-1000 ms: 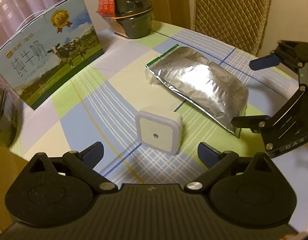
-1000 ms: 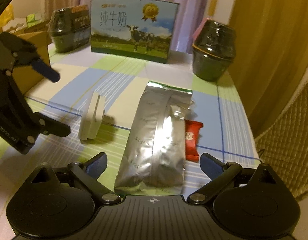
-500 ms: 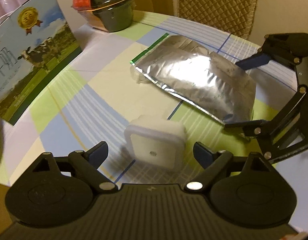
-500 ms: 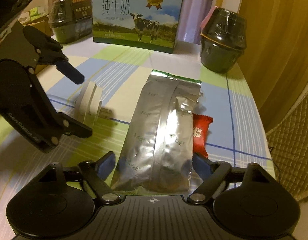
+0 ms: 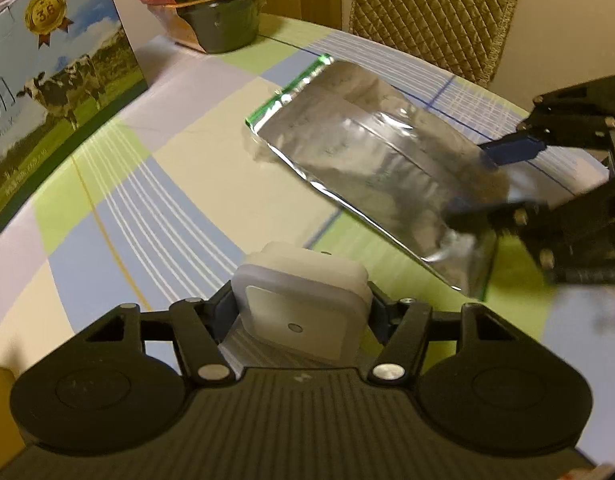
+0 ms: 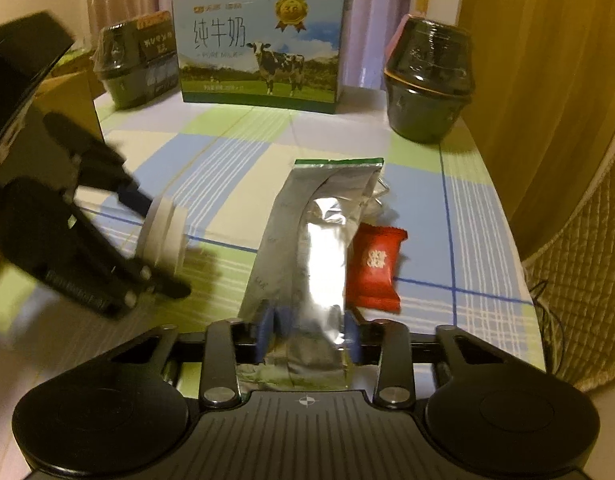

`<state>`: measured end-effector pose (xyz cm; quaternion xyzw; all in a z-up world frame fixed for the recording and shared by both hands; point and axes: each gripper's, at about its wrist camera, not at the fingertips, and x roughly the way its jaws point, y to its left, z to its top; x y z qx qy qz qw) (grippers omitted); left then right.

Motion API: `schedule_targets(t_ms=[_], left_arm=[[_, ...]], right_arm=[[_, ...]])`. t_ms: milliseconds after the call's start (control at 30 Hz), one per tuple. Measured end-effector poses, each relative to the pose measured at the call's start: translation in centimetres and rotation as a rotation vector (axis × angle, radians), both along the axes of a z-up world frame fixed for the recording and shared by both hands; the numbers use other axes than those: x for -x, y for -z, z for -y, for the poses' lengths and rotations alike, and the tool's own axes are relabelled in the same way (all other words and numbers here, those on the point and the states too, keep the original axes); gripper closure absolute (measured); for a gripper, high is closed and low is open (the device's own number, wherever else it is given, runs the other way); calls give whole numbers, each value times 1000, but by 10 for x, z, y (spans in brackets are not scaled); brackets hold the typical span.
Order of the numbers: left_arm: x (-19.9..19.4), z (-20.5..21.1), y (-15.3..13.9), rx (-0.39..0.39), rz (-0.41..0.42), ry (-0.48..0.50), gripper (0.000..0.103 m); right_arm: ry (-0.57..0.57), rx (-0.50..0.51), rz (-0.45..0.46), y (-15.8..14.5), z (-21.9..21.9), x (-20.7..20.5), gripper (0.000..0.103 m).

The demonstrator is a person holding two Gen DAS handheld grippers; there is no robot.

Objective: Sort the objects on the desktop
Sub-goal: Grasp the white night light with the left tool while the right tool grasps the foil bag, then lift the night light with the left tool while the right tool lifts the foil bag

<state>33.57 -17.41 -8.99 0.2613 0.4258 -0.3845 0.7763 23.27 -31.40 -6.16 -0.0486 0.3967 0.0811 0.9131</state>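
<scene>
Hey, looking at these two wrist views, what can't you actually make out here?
- Left wrist view: the white plug-in light's underside and prongs, hidden between the left tongs.
- Right wrist view: the foil pouch's near end, crumpled inside the right tongs; its faint print is too small to read.
- Right wrist view: the red candy packet's left edge, covered by the pouch.
- Both views: the other tongs are motion-blurred.
- Left wrist view: the milk carton is cut off by the frame edge.

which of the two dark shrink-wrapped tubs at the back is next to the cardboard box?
The left tub, left of the milk carton, beside the cardboard box. The right tub stands alone near the yellow curtain.
</scene>
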Motion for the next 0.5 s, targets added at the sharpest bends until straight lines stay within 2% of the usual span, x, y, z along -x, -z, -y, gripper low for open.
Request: schedule_targets(t_ms=[200,300,367,400,433,500], left_arm=[[42,-8,-8,-17,-60,-26,42],[70,-19,-11,-13,-76,-65,42],[81,-30,-12,-18,-54,-110,42],[85,-36,-12,-13,-44,-131,42],[88,-42,-11,-6,-34,-169,42],[90,-52,-10,8,-17,-227,42]], right_arm=[[51,-22,-25,-6,7,24,75],[65,-16,-17,-6,9,36,72],[68,-16,-8,-7,8,39,56],[69,-13,1,-7,6,40,37],[70,-12,14,-8,4,41,28],[63,-9,33,-9,-1,40,25]])
